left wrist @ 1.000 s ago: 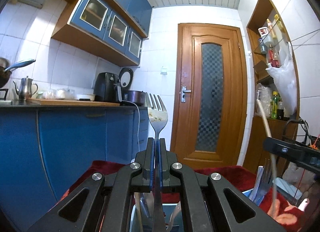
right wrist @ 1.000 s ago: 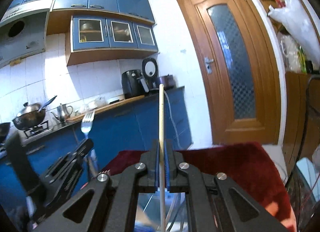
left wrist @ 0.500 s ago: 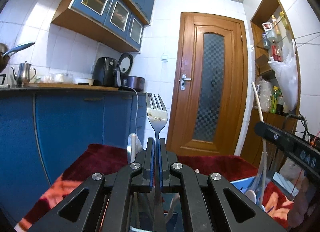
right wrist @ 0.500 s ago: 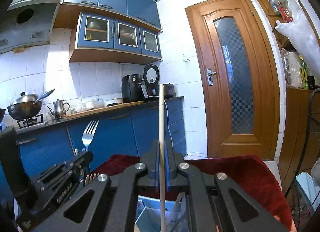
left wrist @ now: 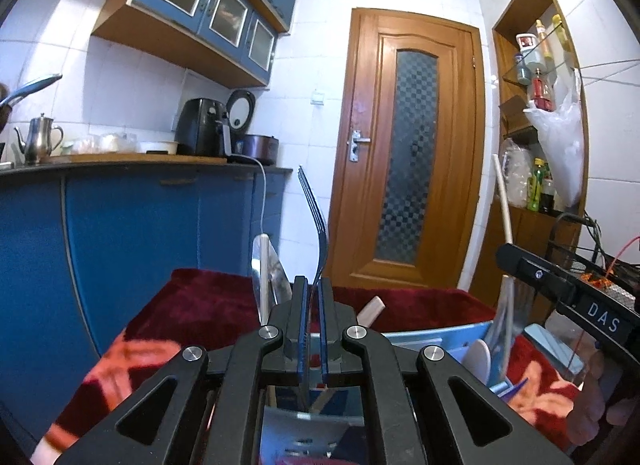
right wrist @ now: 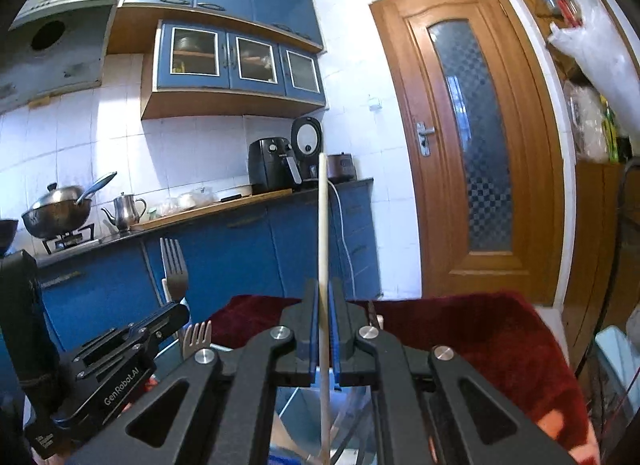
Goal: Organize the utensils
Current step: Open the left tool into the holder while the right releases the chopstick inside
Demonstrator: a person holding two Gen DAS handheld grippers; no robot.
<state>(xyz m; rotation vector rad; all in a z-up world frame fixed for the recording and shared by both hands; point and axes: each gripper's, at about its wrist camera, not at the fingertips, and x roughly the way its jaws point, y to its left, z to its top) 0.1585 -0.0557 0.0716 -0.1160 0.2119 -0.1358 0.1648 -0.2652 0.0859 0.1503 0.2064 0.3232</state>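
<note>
Fork point(left wrist: 316, 225) upright in left claw point(left wrist: 311, 297)

left gripper point(left wrist: 311, 297): black linkage arms, silver screw heads, blue-faced pads
right gripper point(right wrist: 324, 301): same black frame, silver screws, blue pads
markings: white "GenRobot.AI" on left body, "DAS" on right body
</note>
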